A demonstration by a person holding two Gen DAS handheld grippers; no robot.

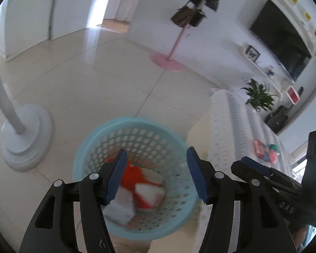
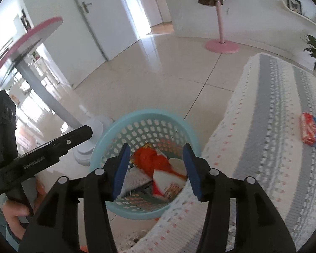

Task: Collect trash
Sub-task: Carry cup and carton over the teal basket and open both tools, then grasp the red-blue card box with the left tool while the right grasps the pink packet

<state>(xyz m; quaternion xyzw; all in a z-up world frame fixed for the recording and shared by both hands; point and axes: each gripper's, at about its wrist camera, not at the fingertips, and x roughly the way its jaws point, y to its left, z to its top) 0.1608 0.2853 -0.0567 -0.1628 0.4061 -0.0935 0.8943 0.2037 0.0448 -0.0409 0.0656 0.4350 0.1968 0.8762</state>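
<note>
A light blue perforated basket (image 1: 134, 120) stands on the tiled floor against a sofa. It holds crumpled red, orange and white wrappers (image 1: 145, 187) and a white piece. My left gripper (image 1: 158, 175) hangs open over the basket's mouth with nothing pressed between its blue pads. In the right wrist view the same basket (image 2: 149, 112) and wrappers (image 2: 166, 181) lie below my right gripper (image 2: 157, 168), which is also open and holds nothing. The two grippers are side by side. A red and blue packet (image 2: 311, 130) lies on the sofa cover to the right and also shows as the packet (image 1: 263, 149).
A white and grey knitted cover (image 2: 263, 126) drapes the sofa right of the basket. A white stand base (image 1: 25, 139) is on the floor to the left. A pink coat stand (image 1: 166, 61) and a plant (image 1: 259, 97) are farther off. A hand (image 2: 14, 213) holds the left gripper.
</note>
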